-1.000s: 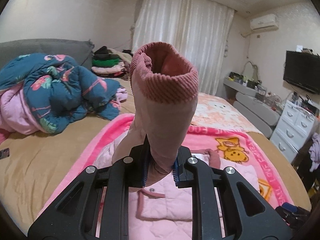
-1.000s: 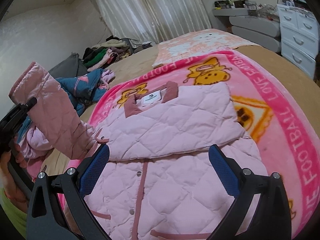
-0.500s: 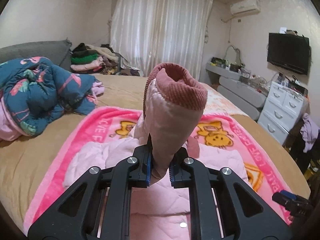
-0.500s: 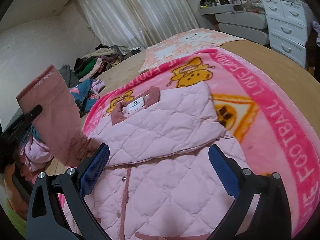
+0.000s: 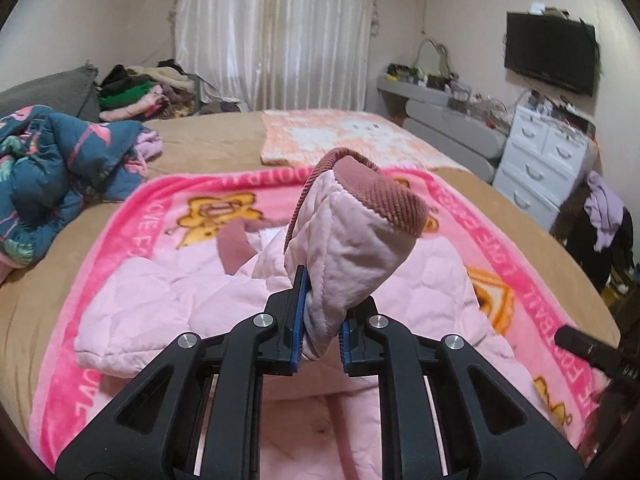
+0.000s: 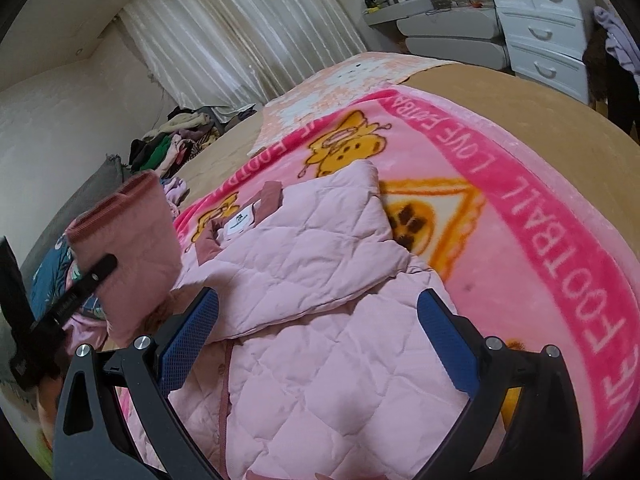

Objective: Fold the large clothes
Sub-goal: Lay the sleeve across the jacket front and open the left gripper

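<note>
On the bed's pink cartoon fleece blanket (image 6: 552,240) the pale pink quilted jacket (image 6: 320,360) is spread, its ribbed-cuffed sleeve (image 5: 352,248) clenched upright in the left claw (image 5: 320,326) above the body, while the right claw (image 6: 316,336) is held released over it.

Both wrist views close, angled down, sharing jacket (image 5: 168,304)
</note>
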`<state>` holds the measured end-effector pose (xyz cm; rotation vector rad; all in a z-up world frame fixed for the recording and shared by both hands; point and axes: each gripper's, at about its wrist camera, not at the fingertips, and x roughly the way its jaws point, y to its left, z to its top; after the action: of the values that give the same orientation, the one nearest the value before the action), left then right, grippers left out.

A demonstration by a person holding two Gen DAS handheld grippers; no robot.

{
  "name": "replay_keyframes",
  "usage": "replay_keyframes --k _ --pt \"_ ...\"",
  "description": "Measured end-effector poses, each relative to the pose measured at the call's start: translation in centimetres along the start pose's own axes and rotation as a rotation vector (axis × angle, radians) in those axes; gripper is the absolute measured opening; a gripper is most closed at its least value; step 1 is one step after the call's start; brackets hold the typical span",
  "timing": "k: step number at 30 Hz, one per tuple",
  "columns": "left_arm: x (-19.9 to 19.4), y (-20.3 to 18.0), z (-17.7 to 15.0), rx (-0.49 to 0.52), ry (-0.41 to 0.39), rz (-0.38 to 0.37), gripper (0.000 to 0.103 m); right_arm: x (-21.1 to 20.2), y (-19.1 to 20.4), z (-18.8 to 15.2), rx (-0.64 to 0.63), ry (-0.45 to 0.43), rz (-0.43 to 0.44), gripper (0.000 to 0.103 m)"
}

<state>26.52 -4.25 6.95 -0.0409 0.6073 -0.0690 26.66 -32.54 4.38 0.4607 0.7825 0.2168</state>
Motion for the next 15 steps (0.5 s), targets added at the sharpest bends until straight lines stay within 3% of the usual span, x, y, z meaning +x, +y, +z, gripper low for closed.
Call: replay_keyframes --k 12,15 --pt "3.9 -4.8 -3.8 0.107 0.132 -0.034 0.017 -0.1 -2.2 0.1 0.052 -0.004 -0.049 0.099" --pt "4.3 -5.4 -4.6 0.13 0.169 -0.032 0.024 -0.2 -2.6 0.1 0.067 -0.005 -0.057 0.099"
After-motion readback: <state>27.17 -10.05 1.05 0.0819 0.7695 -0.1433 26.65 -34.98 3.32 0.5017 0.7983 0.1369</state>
